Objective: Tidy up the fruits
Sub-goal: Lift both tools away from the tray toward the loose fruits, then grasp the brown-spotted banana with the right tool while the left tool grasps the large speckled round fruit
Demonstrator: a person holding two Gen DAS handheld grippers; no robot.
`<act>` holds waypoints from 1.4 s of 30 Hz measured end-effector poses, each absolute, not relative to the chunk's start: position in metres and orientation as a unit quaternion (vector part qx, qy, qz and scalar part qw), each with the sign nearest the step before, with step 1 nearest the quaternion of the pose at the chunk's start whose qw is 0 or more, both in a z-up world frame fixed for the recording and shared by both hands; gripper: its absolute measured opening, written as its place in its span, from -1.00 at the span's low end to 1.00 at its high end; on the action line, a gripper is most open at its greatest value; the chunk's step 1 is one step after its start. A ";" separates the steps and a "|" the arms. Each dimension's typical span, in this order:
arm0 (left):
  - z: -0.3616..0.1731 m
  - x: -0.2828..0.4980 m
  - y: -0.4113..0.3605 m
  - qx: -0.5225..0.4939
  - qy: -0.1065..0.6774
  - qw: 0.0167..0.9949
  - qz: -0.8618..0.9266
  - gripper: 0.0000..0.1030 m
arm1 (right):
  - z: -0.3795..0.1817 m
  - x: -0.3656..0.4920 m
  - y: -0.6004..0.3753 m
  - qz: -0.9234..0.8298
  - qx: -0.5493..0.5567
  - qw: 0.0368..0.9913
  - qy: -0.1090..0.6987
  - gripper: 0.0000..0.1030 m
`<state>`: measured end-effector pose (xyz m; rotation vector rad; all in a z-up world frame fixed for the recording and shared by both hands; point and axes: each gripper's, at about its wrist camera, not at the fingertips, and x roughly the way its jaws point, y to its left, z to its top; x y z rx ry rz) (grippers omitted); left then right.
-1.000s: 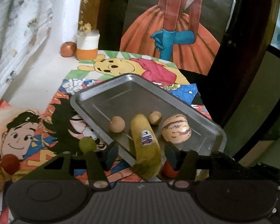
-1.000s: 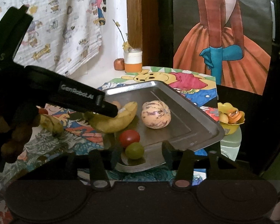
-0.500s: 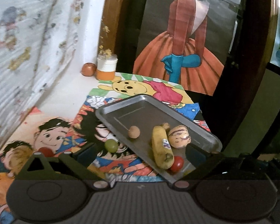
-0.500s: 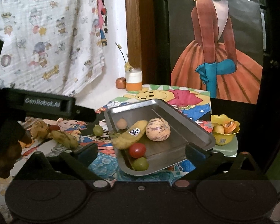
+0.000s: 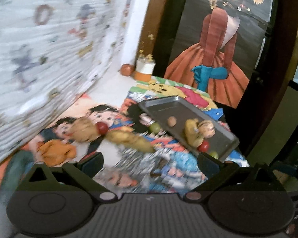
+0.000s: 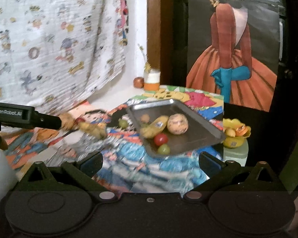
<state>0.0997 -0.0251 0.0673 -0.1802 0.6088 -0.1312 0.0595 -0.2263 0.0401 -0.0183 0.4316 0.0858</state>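
Observation:
A metal tray point(image 6: 200, 125) point(image 5: 164, 103) on the cartoon cloth holds a banana point(image 6: 156, 126) point(image 5: 191, 133), a striped round melon point(image 6: 177, 126) point(image 5: 206, 129), a small brown fruit point(image 6: 145, 117) point(image 5: 171, 121), a red tomato point(image 6: 160, 139) point(image 5: 203, 146) and a green grape point(image 6: 163, 149) point(image 5: 214, 154). On the cloth left of the tray lie another green grape point(image 5: 155, 128) point(image 6: 122, 123), a second banana point(image 5: 132, 141) point(image 6: 92, 129), a red tomato point(image 5: 102, 128) and a tan fruit point(image 5: 83, 131). My left gripper point(image 5: 151, 161) and right gripper point(image 6: 151, 160) are open, empty, held back from the fruit.
A white-and-orange jar point(image 6: 152, 81) and a reddish fruit point(image 6: 138, 82) stand at the back by the wall. A patterned cloth point(image 6: 49, 39) hangs on the left. A yellow bowl point(image 6: 235, 133) sits right of the tray, off the table edge.
Both grippers have pulled back and up from the tray and opened wide. The left gripper let go of the banana, which lies in the tray, and swung left.

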 end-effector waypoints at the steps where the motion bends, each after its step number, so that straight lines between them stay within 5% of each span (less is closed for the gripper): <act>1: 0.067 0.092 -0.020 -0.086 0.301 0.948 -0.060 0.99 | 0.041 0.054 -0.225 0.051 -0.004 0.974 0.222 0.99; 14: 0.073 0.036 0.042 -0.060 0.295 0.953 -0.017 0.99 | 0.105 0.052 -0.200 0.158 0.011 0.951 0.266 0.99; 25: 0.094 0.045 0.065 -0.029 0.266 0.963 0.015 0.99 | 0.193 0.137 -0.183 0.245 -0.026 0.937 0.247 0.99; 42: 0.059 0.132 0.049 0.081 0.280 0.956 -0.018 0.99 | 0.118 0.267 -0.149 0.368 -0.268 0.845 0.281 0.99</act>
